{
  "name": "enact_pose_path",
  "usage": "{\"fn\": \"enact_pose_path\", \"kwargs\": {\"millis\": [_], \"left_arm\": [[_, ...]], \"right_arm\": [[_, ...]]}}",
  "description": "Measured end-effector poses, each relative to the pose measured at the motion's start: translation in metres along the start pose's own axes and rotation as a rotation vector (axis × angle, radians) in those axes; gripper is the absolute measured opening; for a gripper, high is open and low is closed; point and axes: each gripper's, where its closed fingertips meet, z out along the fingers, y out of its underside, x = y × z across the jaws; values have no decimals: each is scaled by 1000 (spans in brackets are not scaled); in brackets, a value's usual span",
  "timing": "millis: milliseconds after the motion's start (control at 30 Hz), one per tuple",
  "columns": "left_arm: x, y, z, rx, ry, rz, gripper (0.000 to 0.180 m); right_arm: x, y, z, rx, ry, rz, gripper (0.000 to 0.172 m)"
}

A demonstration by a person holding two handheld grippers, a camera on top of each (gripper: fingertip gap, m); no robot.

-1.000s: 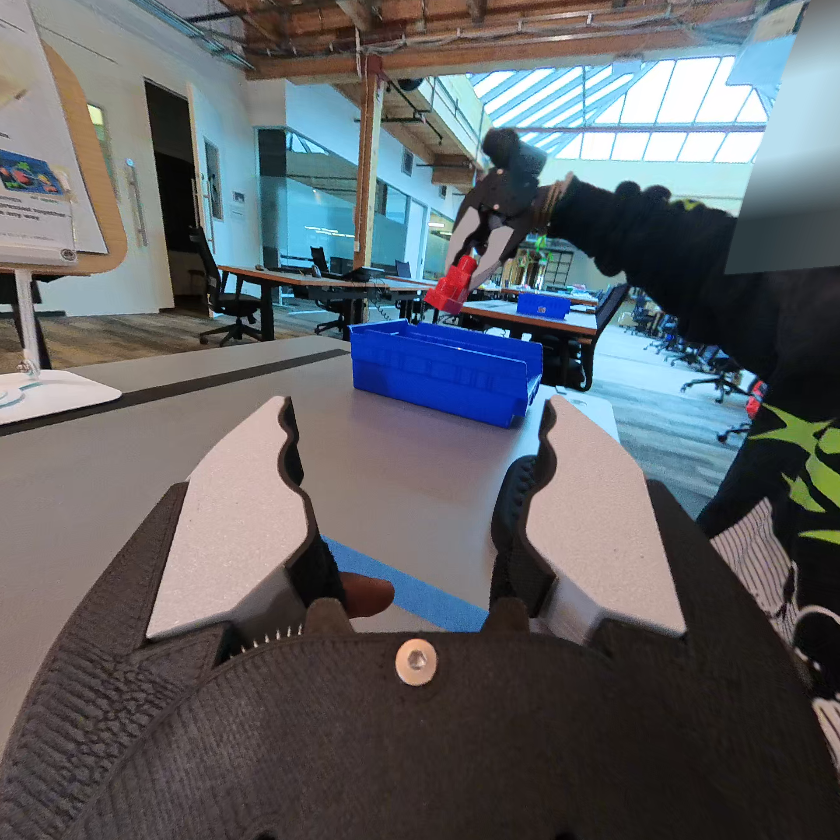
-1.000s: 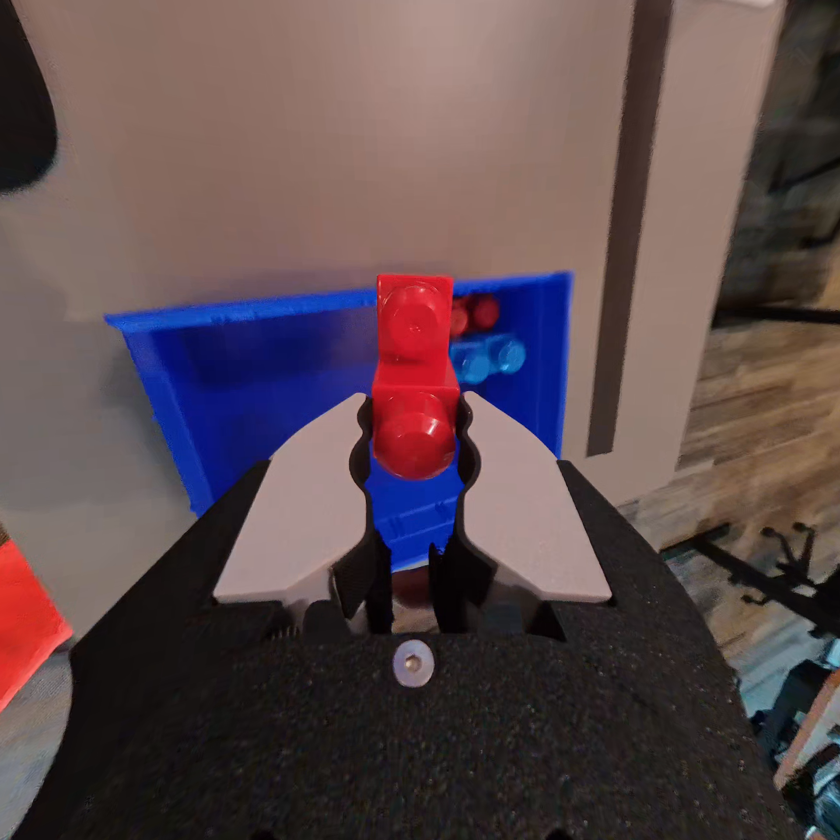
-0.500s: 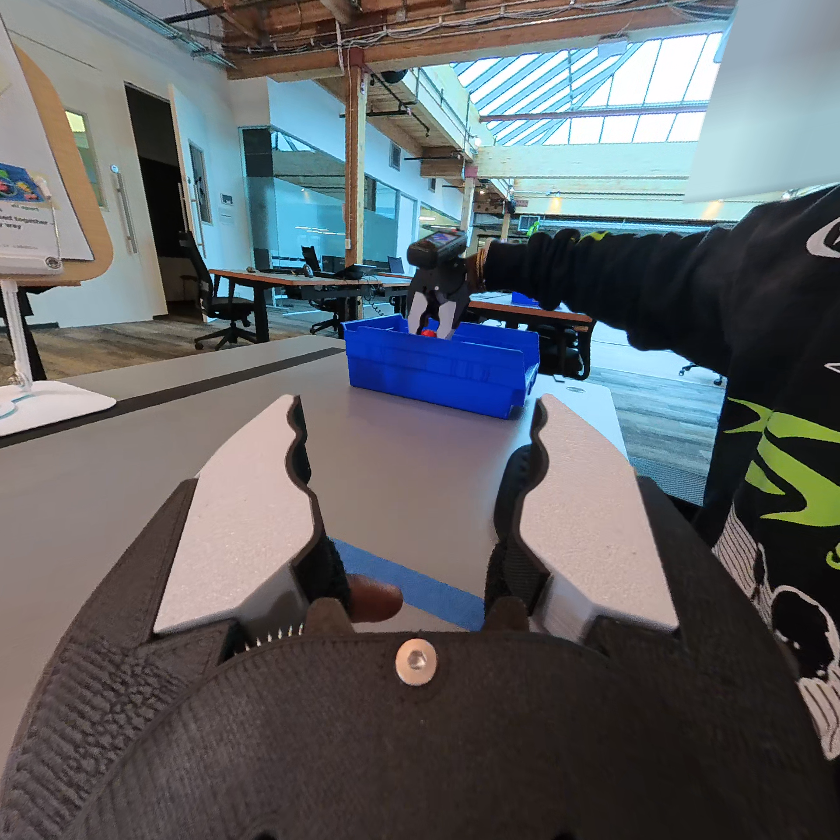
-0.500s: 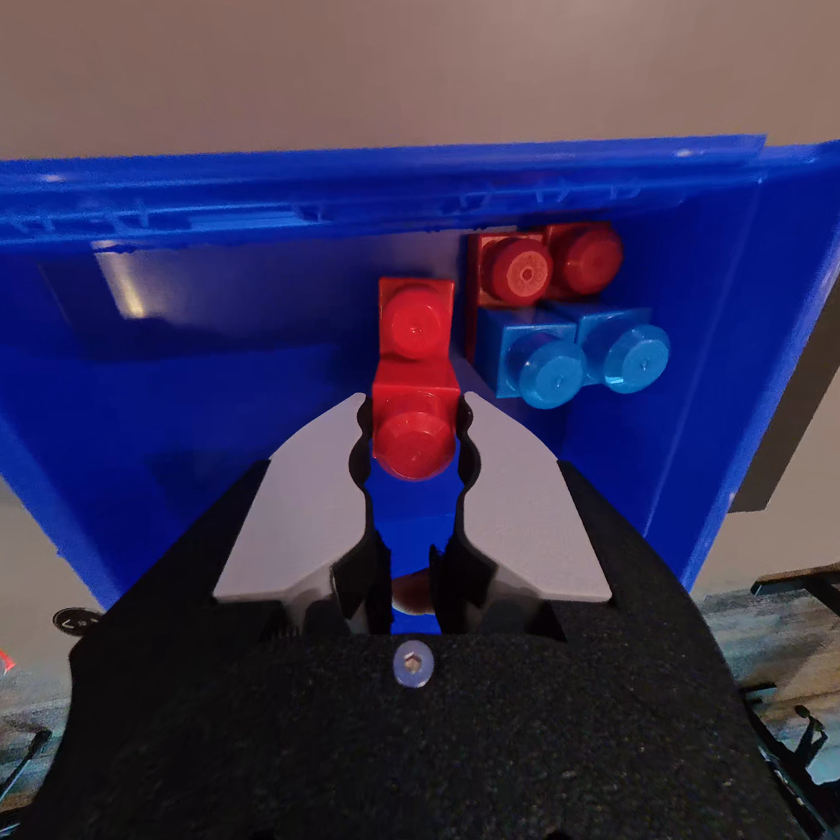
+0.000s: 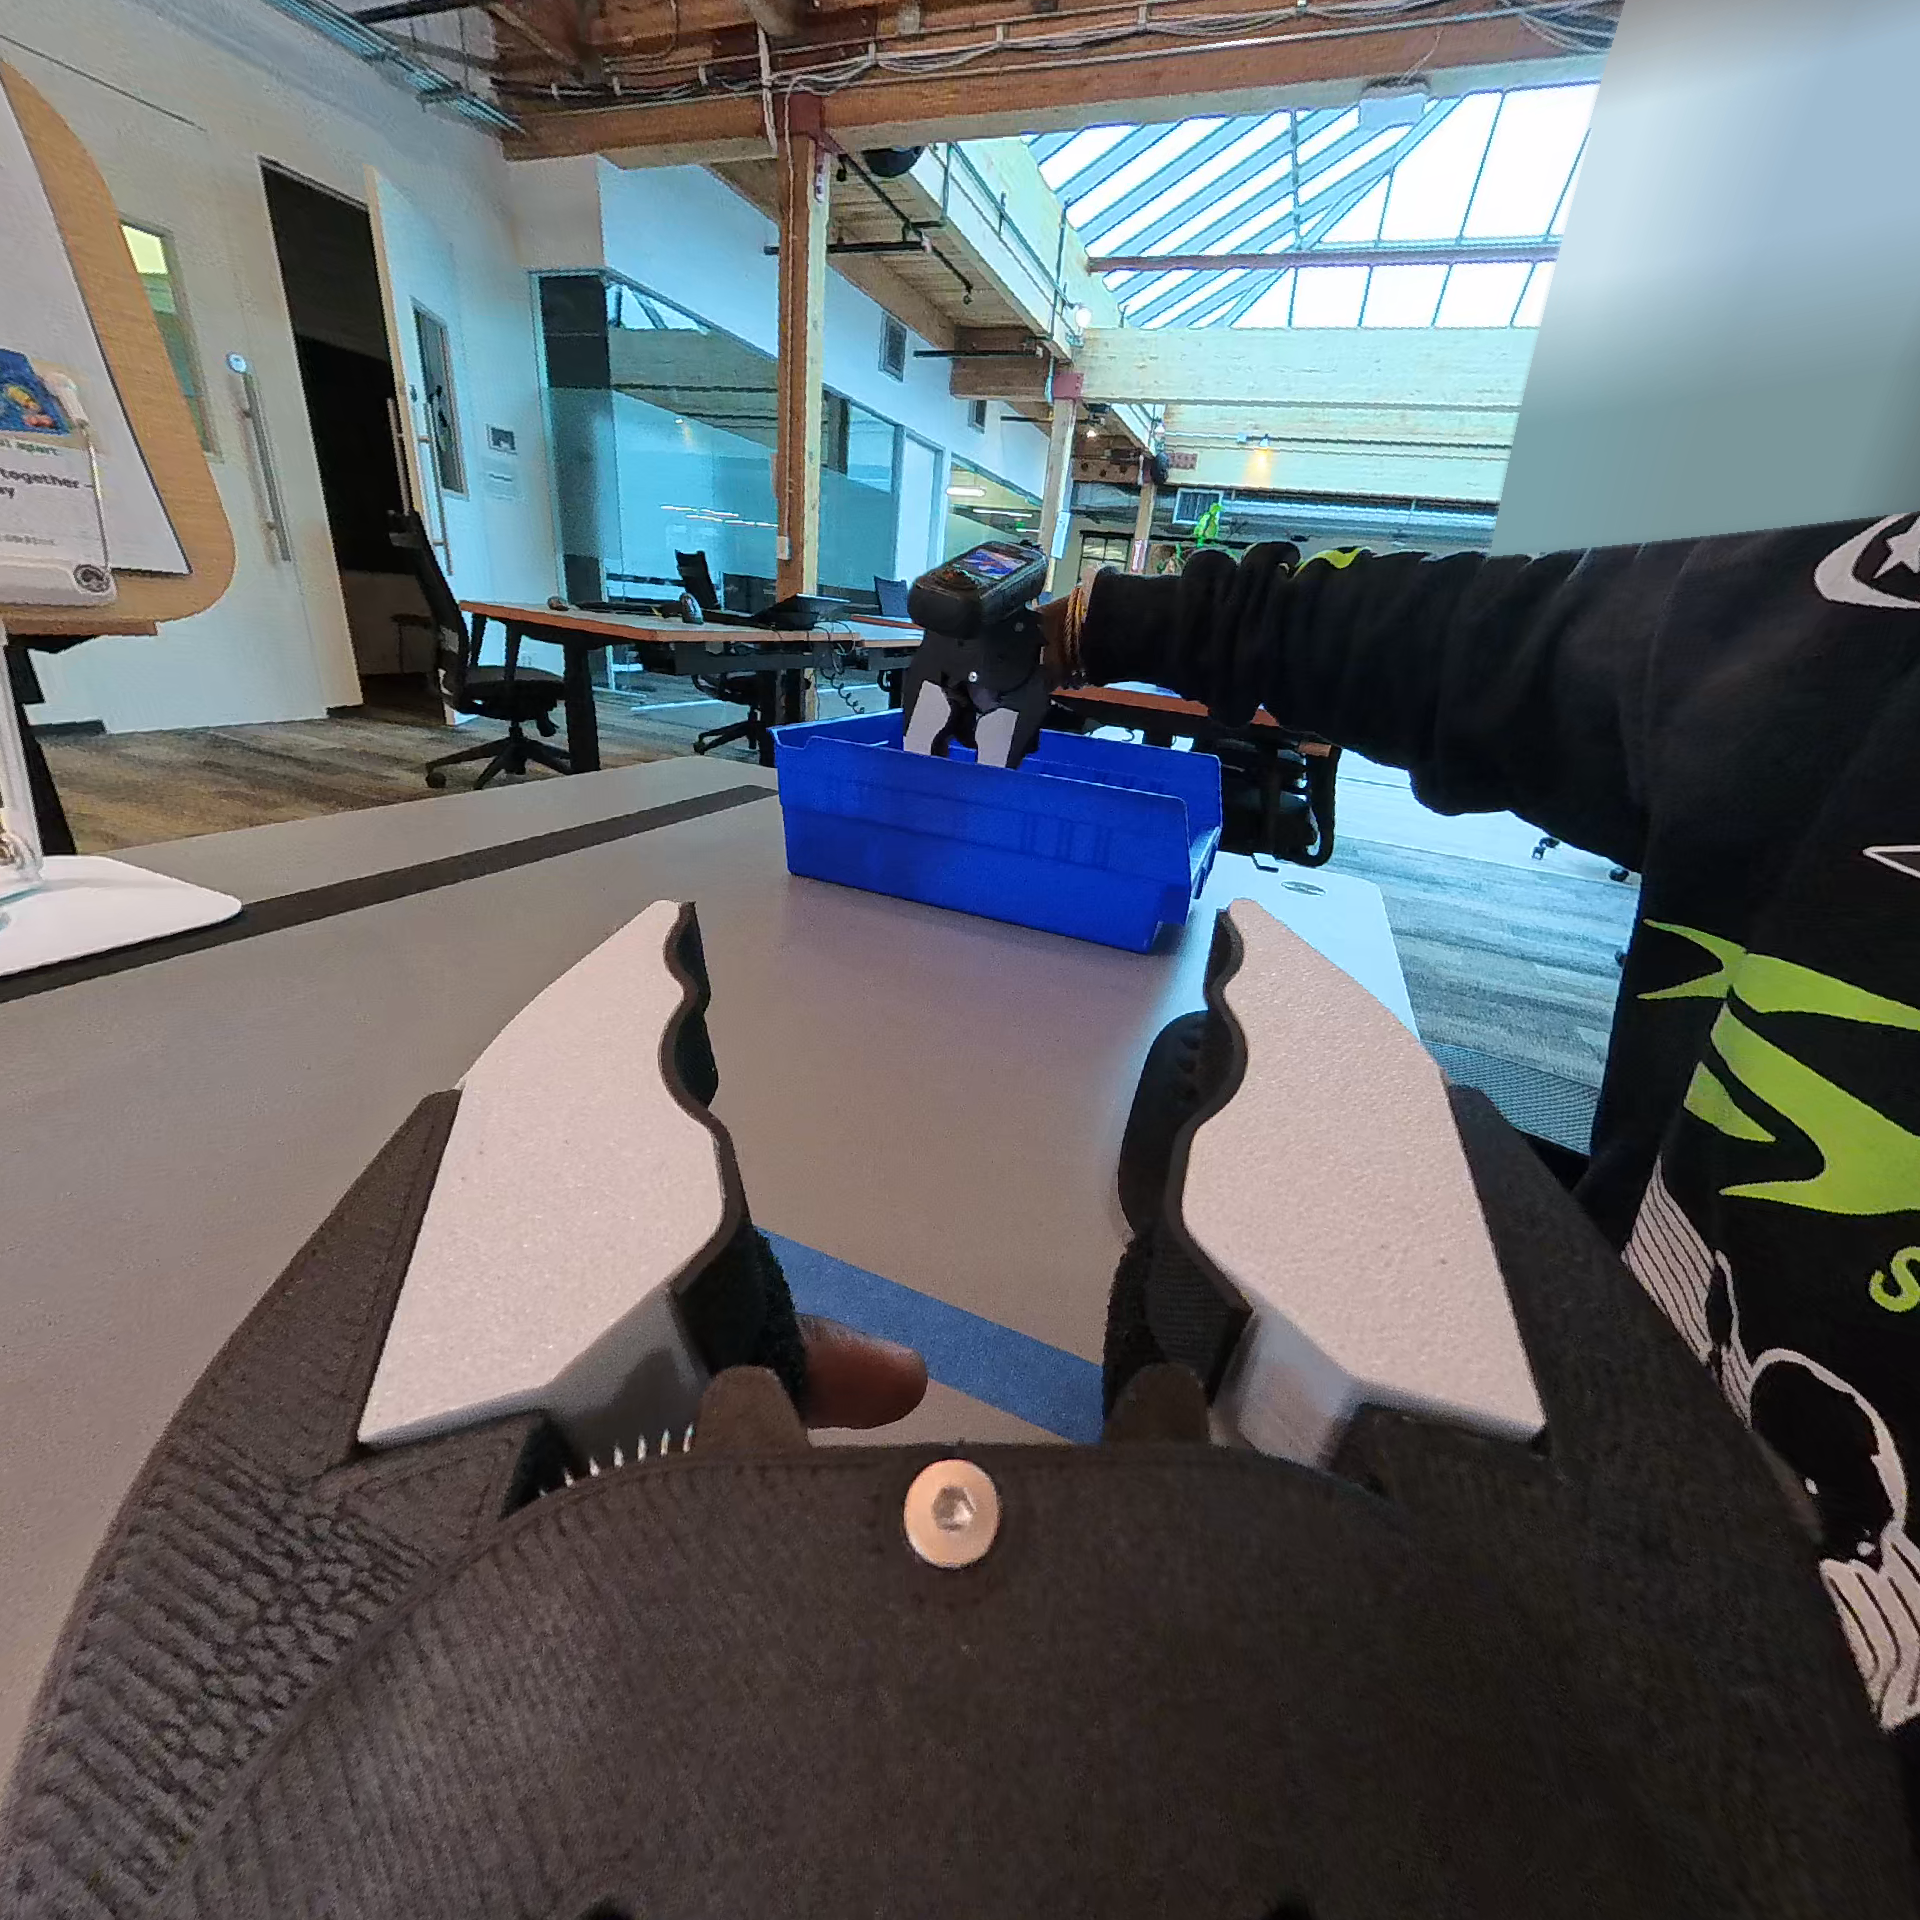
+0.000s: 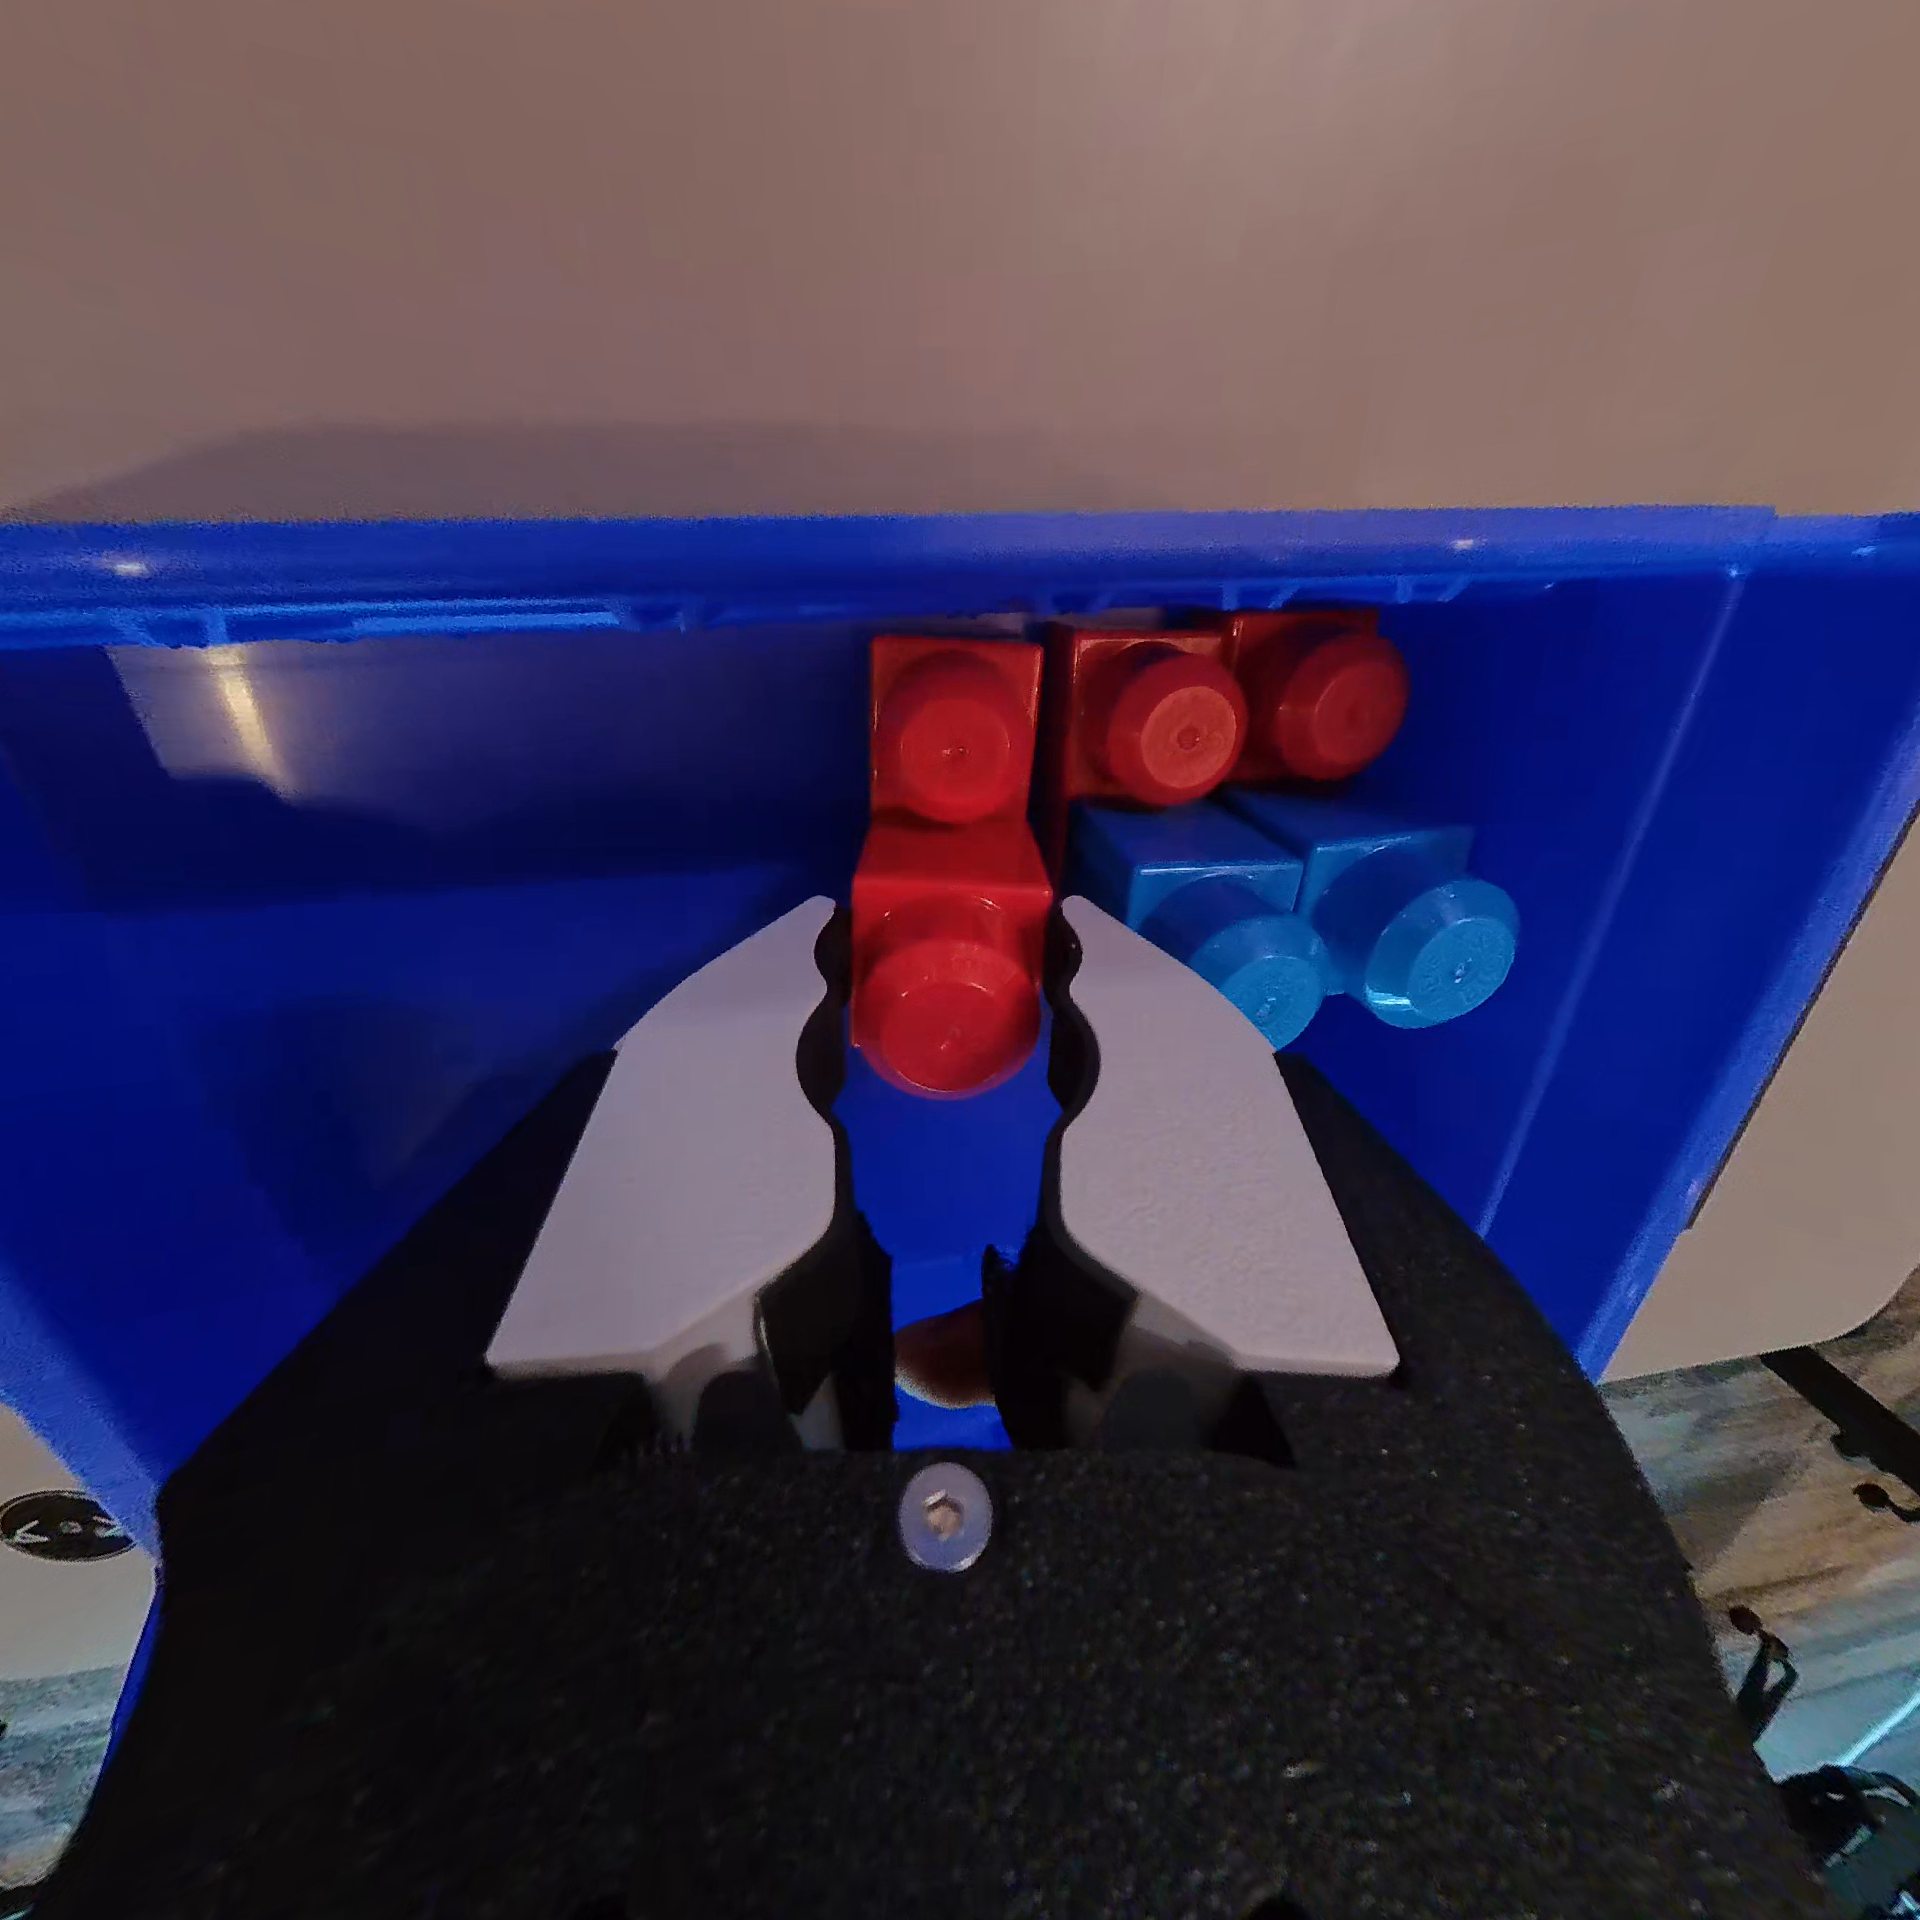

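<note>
The right gripper clenched a red block inside the blue bin, beside red and blue blocks to its right. The left gripper hung released over the counter.

My right gripper pinched a red block inside the blue bin, both pads pressed on its sides. Just to its right lay another red block and a blue block, side by side against the bin's wall.
</note>
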Motion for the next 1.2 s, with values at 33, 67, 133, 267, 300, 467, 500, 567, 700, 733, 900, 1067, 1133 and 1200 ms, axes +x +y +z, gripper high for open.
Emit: {"fn": "enact_pose_path", "kwargs": {"millis": [33, 67, 133, 267, 300, 467, 500, 567, 700, 733, 900, 1067, 1133, 1200], "left_arm": [[0, 0, 0, 1, 0, 1, 92], [0, 0, 0, 2, -1, 1, 91], [0, 0, 0, 3, 0, 0, 91], [1, 0, 0, 1, 3, 2, 91], [1, 0, 0, 0, 2, 2, 91], [1, 0, 0, 4, 4, -2, 91], [1, 0, 0, 3, 4, -2, 91], [1, 0, 1, 1, 2, -1, 91], [0, 2, 1, -3, 1, -5, 90], [0, 2, 2, -3, 0, -6, 90], [-1, 3, 2, -5, -5, -8, 90], [-3, 2, 2, -1, -9, -18, 90], [-3, 2, 2, 0, -10, -19, 90], [-3, 2, 2, 0, -10, -21, 89]], "right_arm": [[0, -1, 0, 5, 0, 4, 36], [1, -2, 0, 11, 1, 10, 36], [3, -5, -2, 33, 13, 15, 36], [6, -9, -14, 83, 54, 46, 45], [7, -10, -18, 96, 69, 57, 46], [13, -4, -44, 202, 221, 212, 59], [14, 2, -47, 208, 262, 277, 60], [4, 16, -42, 195, 273, 408, 56], [-40, 17, -10, 234, 154, 442, 22], [-46, 14, -2, 249, 145, 427, 18], [-46, 6, 24, 278, 168, 451, 5], [-35, -1, 32, 300, 181, 505, 4], [-30, 2, 33, 297, 199, 513, 4], [-27, 3, 33, 297, 212, 511, 4]]}}
